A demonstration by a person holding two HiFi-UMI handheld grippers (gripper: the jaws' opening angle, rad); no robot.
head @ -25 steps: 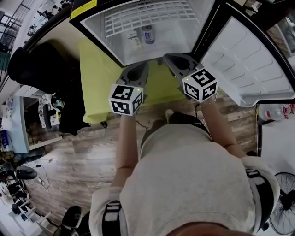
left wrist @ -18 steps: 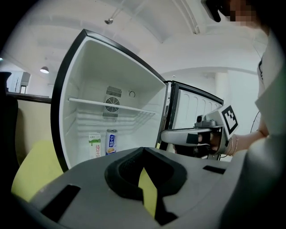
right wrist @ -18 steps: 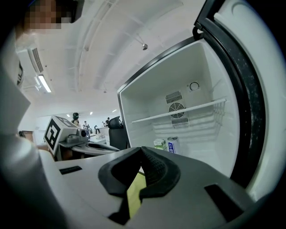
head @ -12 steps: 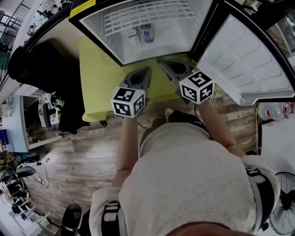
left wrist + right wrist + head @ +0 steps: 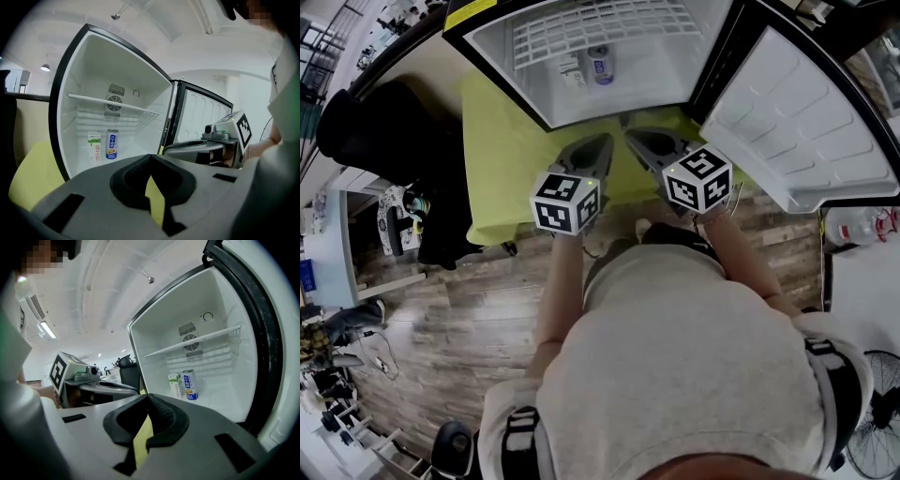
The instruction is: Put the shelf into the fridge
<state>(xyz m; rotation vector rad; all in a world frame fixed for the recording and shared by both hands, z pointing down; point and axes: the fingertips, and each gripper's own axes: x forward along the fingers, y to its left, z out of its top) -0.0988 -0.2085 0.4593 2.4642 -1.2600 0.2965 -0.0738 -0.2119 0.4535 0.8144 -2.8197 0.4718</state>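
Non-task stuff, going round: a white and green milk carton [image 5: 95, 146] stands upright just left of a blue and white drinks can [image 5: 111, 144], close together, though I can't tell if they touch. Underneath everything is a lime-green worktop [image 5: 502, 159], bare on its left side. The floor [image 5: 450, 319] is grey-brown wood planks. Off to the left sits a bulky black thing, looks like an office chair [image 5: 366, 122]. Bottom right there's a wire-guard fan [image 5: 874, 412], and above it some clear plastic bottles [image 5: 862, 228], too blurry for labels. A long strip light [image 5: 47, 329] glows on the ceiling.
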